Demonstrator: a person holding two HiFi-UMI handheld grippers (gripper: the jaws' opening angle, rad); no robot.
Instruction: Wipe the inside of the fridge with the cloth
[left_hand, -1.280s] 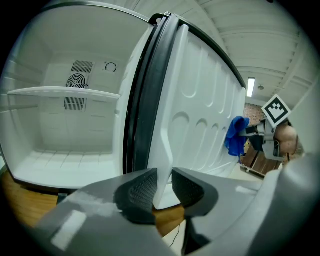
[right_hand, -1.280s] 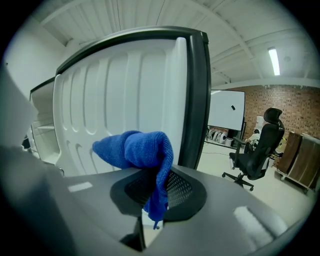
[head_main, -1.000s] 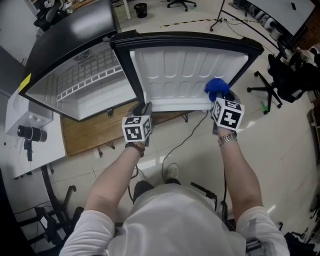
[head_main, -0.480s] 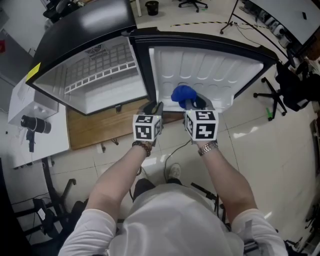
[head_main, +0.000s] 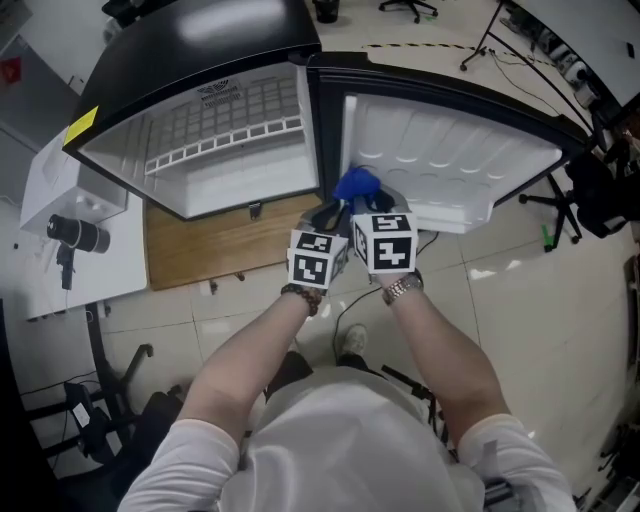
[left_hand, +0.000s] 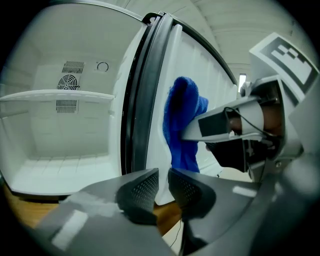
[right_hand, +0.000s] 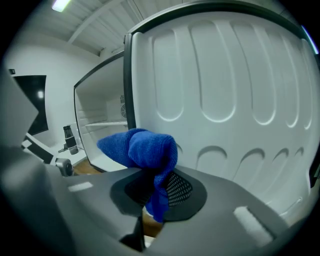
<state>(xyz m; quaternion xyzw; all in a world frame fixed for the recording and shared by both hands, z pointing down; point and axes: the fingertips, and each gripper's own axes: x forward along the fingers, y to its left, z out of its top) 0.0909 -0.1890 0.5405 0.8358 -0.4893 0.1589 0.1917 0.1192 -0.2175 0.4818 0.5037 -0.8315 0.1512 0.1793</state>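
The small black fridge (head_main: 190, 50) stands open on a wooden tabletop (head_main: 215, 245). Its door (head_main: 450, 150) is swung wide to the right, so the white inner liner with its moulded arches faces the person. Inside the white cabinet a wire shelf (head_main: 225, 145) runs across, and the left gripper view shows a round fan grille (left_hand: 66, 82) on the back wall.

The right gripper (right_hand: 157, 187) is clamped on a blue cloth (right_hand: 142, 147). The cloth bunches above the pads and a short tail hangs below them. In the head view it sits at the hinge side of the door liner, just right of the black cabinet edge; I cannot tell if it presses on the plastic.

The left gripper (left_hand: 163, 177) is just beside the right one, their marker cubes almost touching, low at the hinge corner of the door. Its jaws have just been closing and now stand only a thin slit apart. The door's white lower corner shows through the slit, but nothing is pinched that I can make out.

A wristwatch (head_main: 402, 288) is on the right wrist and a bead bracelet (head_main: 303, 295) on the left. Off to the left, a small black camera (head_main: 75, 235) sits on a white stand.
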